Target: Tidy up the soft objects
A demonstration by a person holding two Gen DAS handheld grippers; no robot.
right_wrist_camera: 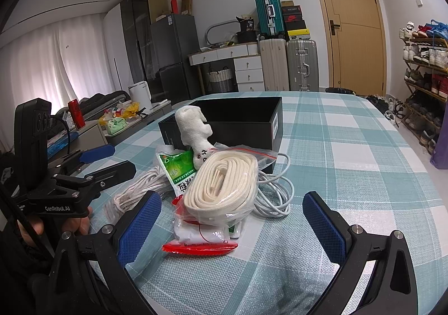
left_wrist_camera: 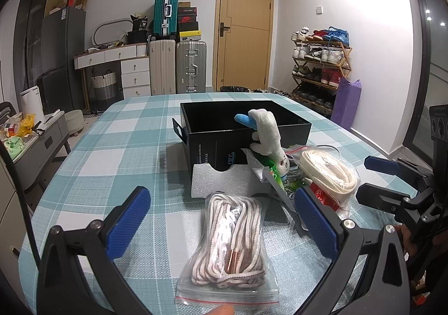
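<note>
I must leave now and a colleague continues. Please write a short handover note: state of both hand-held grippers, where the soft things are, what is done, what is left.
Left hand-held gripper: open, holding nothing, bag of striped laces between its fingers.
Right hand-held gripper: open, holding nothing, in front of the bag of cream strap.
Black box: looks empty inside; plush toy hangs over its rim.
Done: nothing fully boxed.
Left: laces, strap, packets, white cable.

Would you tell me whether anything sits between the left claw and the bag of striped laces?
Nothing visible does: the left claw is open, and the clear zip bag of pink-and-white striped laces lies on the checked tablecloth directly between its fingers.
</note>
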